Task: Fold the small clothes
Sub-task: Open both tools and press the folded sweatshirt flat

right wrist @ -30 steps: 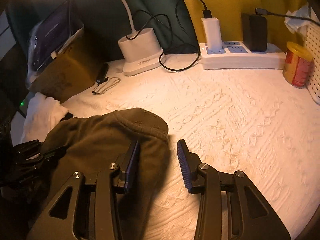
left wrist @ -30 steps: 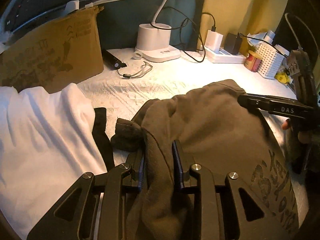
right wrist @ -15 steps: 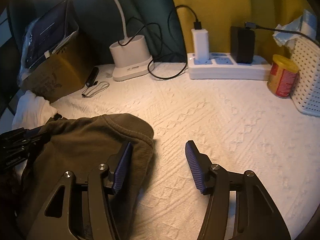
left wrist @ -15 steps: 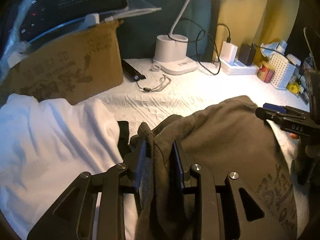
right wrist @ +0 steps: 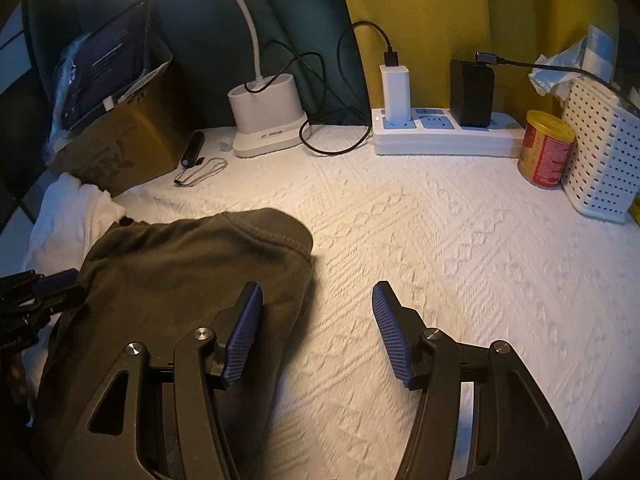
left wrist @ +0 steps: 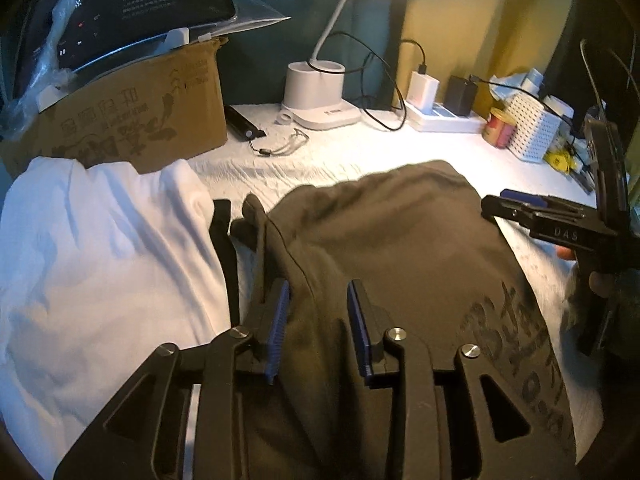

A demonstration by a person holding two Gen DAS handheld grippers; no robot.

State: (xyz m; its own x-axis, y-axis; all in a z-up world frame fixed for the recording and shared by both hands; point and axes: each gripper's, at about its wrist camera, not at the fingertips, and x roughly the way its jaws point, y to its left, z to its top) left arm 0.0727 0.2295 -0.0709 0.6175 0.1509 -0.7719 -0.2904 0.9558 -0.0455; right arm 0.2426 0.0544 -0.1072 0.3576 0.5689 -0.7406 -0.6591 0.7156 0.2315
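**Left jaws let go of garment**

Left gripper was clamped on the olive garment 0.5 s ago; jaws now apart, fabric lying between. Right gripper jaws wide apart, nothing held. Garment lies on white textured cover, beside white cloth.

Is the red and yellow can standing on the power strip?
No, the red and yellow can stands on the white bedcover, beside the power strip.
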